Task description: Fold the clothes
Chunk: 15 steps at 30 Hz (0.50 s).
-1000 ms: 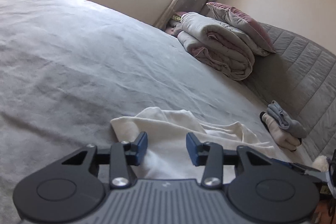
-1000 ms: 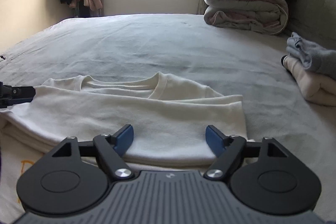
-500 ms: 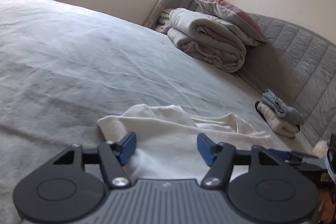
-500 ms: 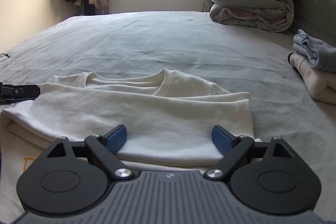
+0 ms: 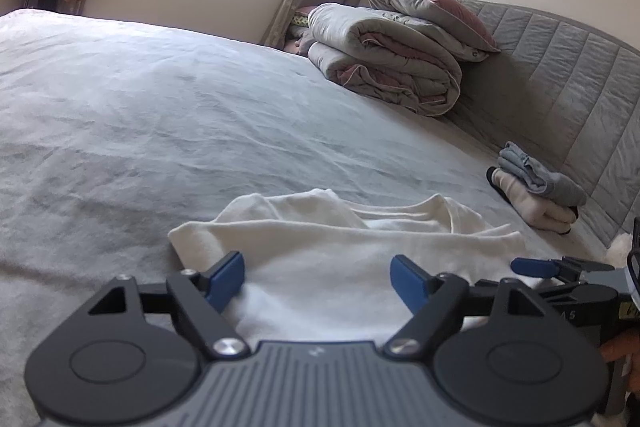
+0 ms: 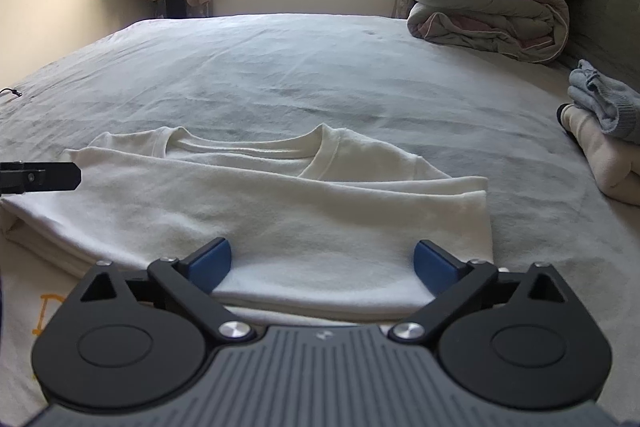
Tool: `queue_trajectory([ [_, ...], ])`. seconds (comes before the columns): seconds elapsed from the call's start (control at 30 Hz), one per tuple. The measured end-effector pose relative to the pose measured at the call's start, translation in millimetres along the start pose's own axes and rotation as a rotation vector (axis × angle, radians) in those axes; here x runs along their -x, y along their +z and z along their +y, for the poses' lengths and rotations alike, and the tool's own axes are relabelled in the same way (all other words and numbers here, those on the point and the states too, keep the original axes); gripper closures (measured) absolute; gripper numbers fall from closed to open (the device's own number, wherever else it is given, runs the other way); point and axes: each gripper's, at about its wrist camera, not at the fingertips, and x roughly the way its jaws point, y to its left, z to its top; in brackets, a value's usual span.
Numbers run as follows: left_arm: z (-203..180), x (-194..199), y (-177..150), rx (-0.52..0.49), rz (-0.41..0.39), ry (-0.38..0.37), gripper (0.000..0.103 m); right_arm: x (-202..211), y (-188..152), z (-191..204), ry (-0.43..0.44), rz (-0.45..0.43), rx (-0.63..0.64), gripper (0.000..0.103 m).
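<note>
The shirt (image 6: 280, 211), cream in colour, is laid on the bed (image 6: 320, 75) with its lower part folded up over the chest, so that only the collar is left showing beyond the fold. The left gripper (image 5: 318, 281) and the right gripper (image 6: 322, 263) are held just above the near edge of the fold; the jaws of both are opening, the cloth is seen between the pads but is not pressed by them, and nothing is held. Risks, as judged: a pad may catch the loose upper layer as the grippers are drawn away, so that the fold is dragged open; the left corner may spring back, since the layers there appear uneven. Compared with the earlier frames, both sets of jaws are seen spread wider, and the shirt is seen unmoved.
</note>
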Motion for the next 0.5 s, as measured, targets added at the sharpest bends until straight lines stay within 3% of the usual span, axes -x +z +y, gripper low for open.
queue_trajectory([
  [0.2, 1, 2, -1, 0.021, -0.007, -0.001, 0.022, 0, 1, 0, 0.009, 0.014, -0.003, 0.001],
  [0.43, -35, 46, -14, -0.019, 0.080, 0.176, 0.020, 48, -9, -20, 0.108, 0.024, -0.151, 0.000],
  [0.5, -38, 71, -28, 0.017, 0.109, 0.167, 0.020, 70, -15, -24, 0.114, 0.044, -0.206, 0.000],
])
